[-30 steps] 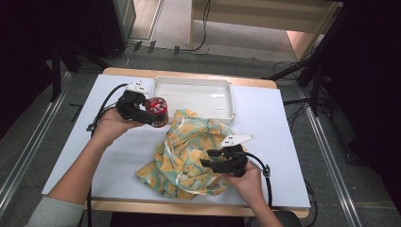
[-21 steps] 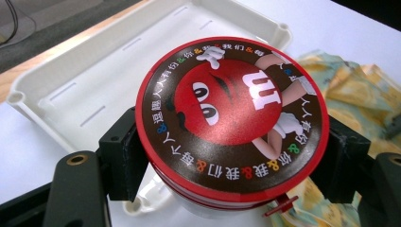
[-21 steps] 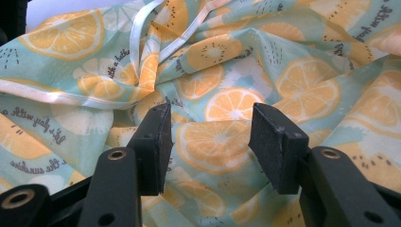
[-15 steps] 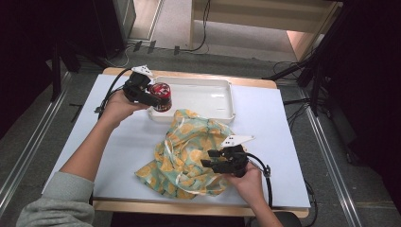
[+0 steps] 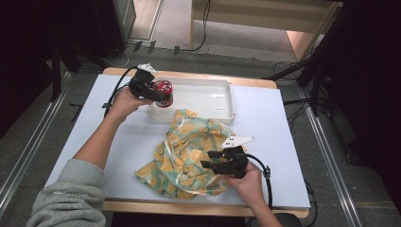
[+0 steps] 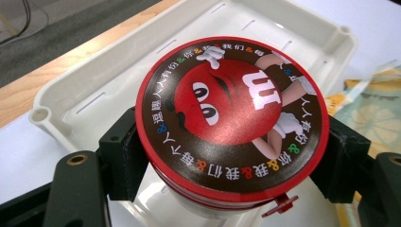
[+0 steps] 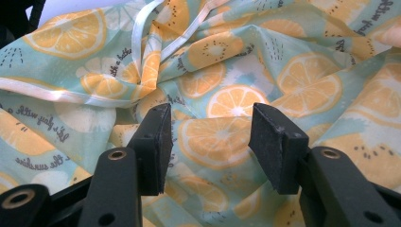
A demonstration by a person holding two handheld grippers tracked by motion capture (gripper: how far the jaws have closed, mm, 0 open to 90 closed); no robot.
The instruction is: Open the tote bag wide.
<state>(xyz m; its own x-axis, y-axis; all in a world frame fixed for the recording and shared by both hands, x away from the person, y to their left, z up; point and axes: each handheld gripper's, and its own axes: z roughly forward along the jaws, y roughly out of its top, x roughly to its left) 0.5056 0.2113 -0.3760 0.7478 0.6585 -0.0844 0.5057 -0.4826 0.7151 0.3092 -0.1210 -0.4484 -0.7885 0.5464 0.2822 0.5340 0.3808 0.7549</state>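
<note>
White "m" and Chinese characters on red lid (image 6: 231,120)

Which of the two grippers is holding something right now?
The left gripper: its fingers clamp the red-lidded candy tub over the white tray. The right gripper is open at the lemon-print bag.

A lab or studio: black-curtained walls, floor cables (image 5: 198,45), metal rails (image 5: 28,156) beside a worktable (image 5: 269,123).

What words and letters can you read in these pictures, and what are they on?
"m": big white letter, seen upside down, on the red candy figure on the round tin's lid.
"你 & 我们 & 人人有份": Chinese ring around that lid's rim; the rest I can't read surely.
"like fang with a ...", "in the sunshine": cursive on the lemon-print cloth, too blurry to trust.
</note>
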